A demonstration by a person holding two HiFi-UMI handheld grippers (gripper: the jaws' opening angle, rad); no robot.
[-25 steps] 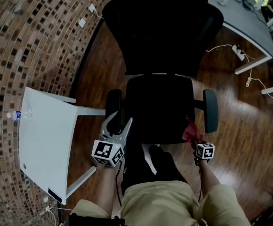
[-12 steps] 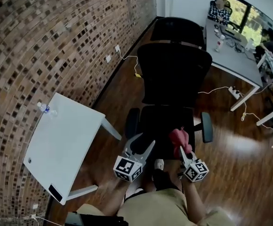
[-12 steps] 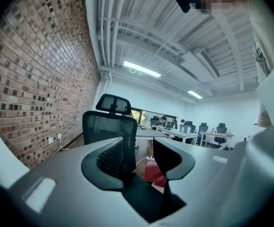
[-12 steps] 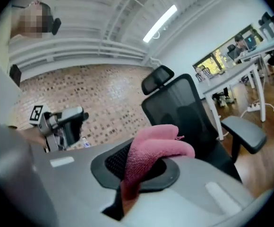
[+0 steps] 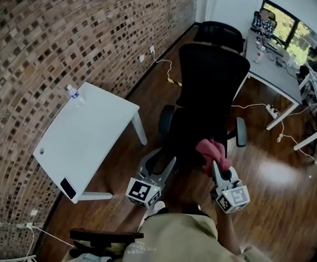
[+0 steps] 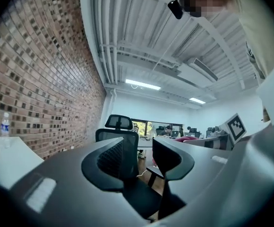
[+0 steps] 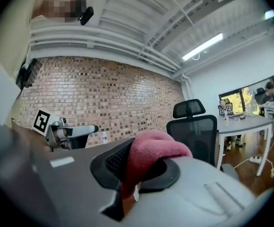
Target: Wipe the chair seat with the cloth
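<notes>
The cloth [image 5: 210, 148] is showing up pinkish-red against the all-black chair [image 5: 213, 81]. Left of the chair, the table [image 5: 87, 141] is looking plain white, and the wall [image 5: 38, 48] is showing mottled brown brick. Right of the chair, the floor [image 5: 268, 146] is gleaming dark reddish wood. The left gripper [image 5: 164, 158] and right gripper [image 5: 215, 162] are both looking grey, with black-and-white square-marker cubes.

Open grey left gripper [image 6: 144, 156] before a black mesh-backed office chair [image 6: 119, 129]
Its jaws stand apart with nothing between them. A brown brick wall [image 6: 42, 79] runs along the left, where a clear plastic bottle [image 6: 4, 125] stands upright on a white table [image 6: 7, 157].
</notes>
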